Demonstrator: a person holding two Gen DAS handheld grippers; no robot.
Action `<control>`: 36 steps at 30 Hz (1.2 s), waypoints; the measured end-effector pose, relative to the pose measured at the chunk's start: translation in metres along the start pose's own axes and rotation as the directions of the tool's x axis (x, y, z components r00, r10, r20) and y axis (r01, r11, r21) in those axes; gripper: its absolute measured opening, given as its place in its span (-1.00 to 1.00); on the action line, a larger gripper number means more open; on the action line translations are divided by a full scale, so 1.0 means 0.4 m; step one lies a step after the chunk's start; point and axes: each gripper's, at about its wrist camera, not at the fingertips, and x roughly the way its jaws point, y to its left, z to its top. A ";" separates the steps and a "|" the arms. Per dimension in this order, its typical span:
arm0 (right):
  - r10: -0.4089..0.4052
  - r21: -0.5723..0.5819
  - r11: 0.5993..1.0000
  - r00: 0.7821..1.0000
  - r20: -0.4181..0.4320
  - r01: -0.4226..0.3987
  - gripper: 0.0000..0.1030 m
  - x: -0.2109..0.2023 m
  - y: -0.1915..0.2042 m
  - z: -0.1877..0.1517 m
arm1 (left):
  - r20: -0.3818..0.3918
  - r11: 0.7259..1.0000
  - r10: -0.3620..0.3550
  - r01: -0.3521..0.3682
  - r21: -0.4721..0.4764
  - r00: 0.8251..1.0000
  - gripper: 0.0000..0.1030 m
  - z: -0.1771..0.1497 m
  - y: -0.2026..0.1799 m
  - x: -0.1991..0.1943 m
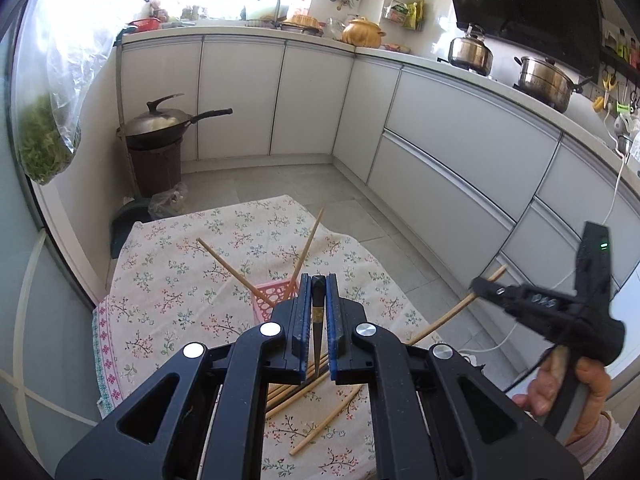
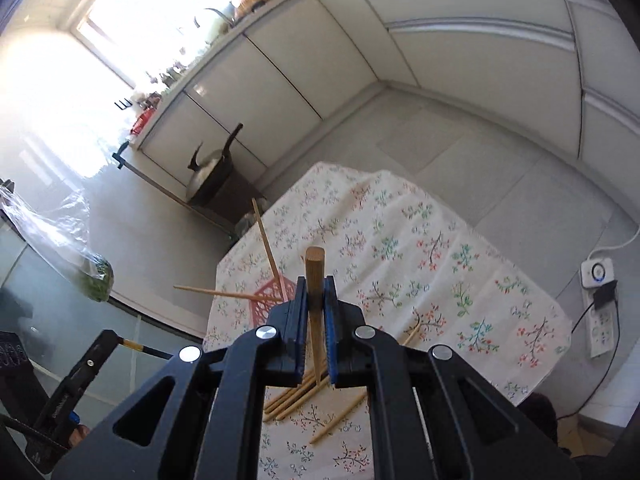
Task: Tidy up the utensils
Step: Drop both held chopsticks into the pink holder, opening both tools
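each hand-held gripper, left (image 1: 319,312) and right (image 2: 316,312), pinching one upright chopstick: dark chopstick (image 1: 318,320), wooden chopstick (image 2: 315,292)

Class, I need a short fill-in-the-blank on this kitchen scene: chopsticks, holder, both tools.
1. The left tool is shut on a ____ chopstick.
2. The right tool grips a light ____ chopstick.
3. Two chopsticks already stand in the ____ basket.
4. The loose chopsticks lie on a ____ tablecloth.

Missing words: black; wooden; pink; floral

A small table draped in a floral-print cloth (image 1: 168,280) carries a pink perforated plastic basket (image 1: 267,300) and scattered loose bamboo chopsticks (image 1: 326,424).
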 end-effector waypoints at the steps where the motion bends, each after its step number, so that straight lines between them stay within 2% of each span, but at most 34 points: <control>1: 0.013 -0.001 1.000 1.000 0.019 -0.013 -0.85 -0.016 0.009 0.016 | 0.007 1.000 0.004 -0.004 -0.006 1.000 -0.88 0.008 0.000 -0.001; 8: 0.105 -0.048 0.994 0.987 0.125 -0.099 -0.85 -0.057 0.111 0.138 | 0.104 0.996 0.059 -0.052 -0.071 0.993 -0.88 0.087 0.017 -0.009; 11: 0.121 -0.074 0.991 0.983 0.135 -0.112 -0.85 -0.035 0.149 0.165 | 0.130 0.990 0.106 -0.092 -0.104 0.986 -0.88 0.114 0.035 0.009; 13: 0.122 -0.092 0.990 0.984 0.129 -0.110 -0.85 -0.009 0.165 0.173 | 0.143 0.987 0.113 -0.095 -0.131 0.983 -0.88 0.129 0.050 0.026; 16: 0.110 -0.118 0.988 0.987 0.114 -0.096 -0.85 0.042 0.181 0.171 | 0.140 0.982 0.127 -0.105 -0.154 0.982 -0.87 0.137 0.069 0.073; 21: 0.076 -0.157 0.986 0.993 0.093 -0.061 -0.85 0.112 0.204 0.161 | 0.048 0.981 0.124 -0.115 -0.158 0.991 -0.84 0.110 0.087 0.170; 25: 0.068 -0.185 0.982 0.993 0.098 -0.049 -0.85 0.137 0.226 0.156 | 0.067 0.977 0.119 -0.105 -0.185 0.991 -0.59 0.110 0.099 0.147; 30: 0.047 -0.212 0.977 0.995 0.087 -0.028 -0.85 0.171 0.247 0.139 | 0.110 0.967 0.141 -0.113 -0.227 0.984 -0.39 0.119 0.126 0.097; 36: 0.015 -0.230 0.973 0.998 0.054 -0.002 -0.85 0.239 0.270 0.111 | 0.080 0.958 0.152 -0.127 -0.256 0.985 -0.33 0.117 0.155 0.103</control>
